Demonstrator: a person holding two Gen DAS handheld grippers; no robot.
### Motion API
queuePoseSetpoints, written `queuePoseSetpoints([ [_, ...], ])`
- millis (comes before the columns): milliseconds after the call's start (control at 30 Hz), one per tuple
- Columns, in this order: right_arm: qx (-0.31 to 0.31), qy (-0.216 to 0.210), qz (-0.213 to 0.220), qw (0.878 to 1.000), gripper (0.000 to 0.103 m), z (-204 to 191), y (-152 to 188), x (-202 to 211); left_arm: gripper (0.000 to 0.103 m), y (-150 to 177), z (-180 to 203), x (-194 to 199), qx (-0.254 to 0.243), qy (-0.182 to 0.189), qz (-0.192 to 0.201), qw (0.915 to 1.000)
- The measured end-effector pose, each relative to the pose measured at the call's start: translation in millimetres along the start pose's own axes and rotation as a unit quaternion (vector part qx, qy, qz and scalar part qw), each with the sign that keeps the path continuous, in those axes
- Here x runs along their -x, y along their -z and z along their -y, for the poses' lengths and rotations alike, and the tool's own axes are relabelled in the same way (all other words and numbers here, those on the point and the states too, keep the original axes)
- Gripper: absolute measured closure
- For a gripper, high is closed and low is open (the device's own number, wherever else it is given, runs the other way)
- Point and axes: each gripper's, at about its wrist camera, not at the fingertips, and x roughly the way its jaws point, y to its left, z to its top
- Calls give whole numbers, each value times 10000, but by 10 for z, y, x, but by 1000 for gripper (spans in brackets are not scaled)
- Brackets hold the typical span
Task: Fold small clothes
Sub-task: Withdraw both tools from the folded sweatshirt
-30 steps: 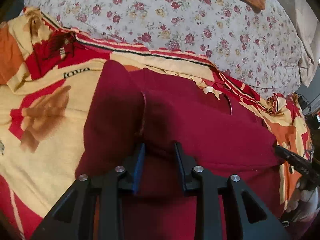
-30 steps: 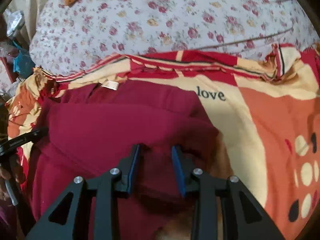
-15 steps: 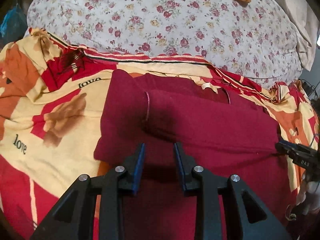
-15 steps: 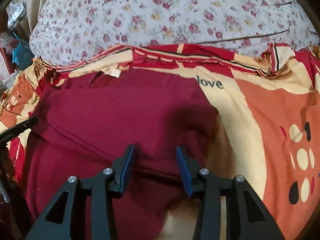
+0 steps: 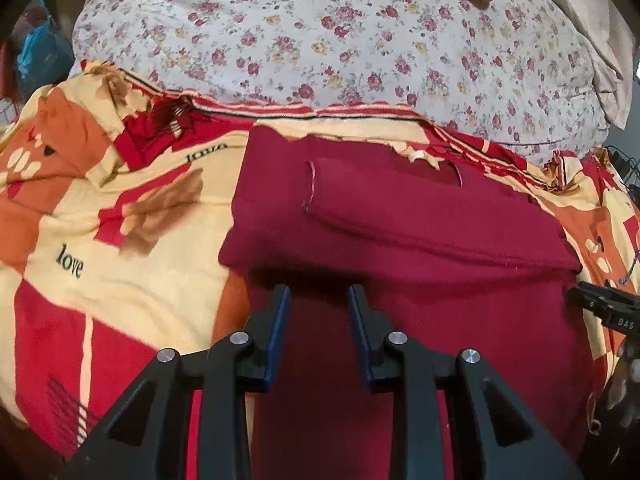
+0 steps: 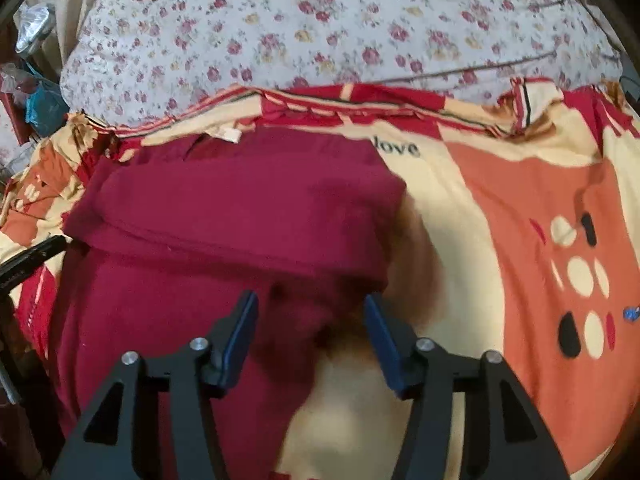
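Left wrist view: the left gripper [image 5: 319, 294] hovers part-open and empty over the folded maroon knit garment [image 5: 420, 216]. The right gripper [image 6: 310, 300] gapes wide, holding nothing, above that garment's edge on the red-and-cream patterned blanket [image 6: 520, 208].

The top [image 5: 400, 220] is dark red all over. The blanket [image 5: 120, 240] under it has yellow, red and orange blocks, cream dots and the black word "love". The quilt [image 6: 340, 20] behind is white with little red and yellow flowers. Both grippers are black with blue pads [image 6: 240, 332].
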Motion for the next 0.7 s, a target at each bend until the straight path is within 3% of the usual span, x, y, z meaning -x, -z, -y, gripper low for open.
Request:
queuePoseSetpoints([
  [100,22,-109,-78,9999,54,29,94,-80,92,97,26,-11,-4,-22,-72,10000],
  [167,20,-74,122,9999,81,72,132,-16,91,174,39,-34,-16,-75,-144,9999],
  [200,-31,-112,184,9998,84,103,143,23,90,203,40,-45,-5,-86,-173,9998],
  [333,38,-12,111,9999,86,99,201,12,87,310,41,-122,33,-120,-255,9996],
  [700,-25,19,37,10000,86,116,242,21,82,404,110,-115,-135,-364,-30,9992],
])
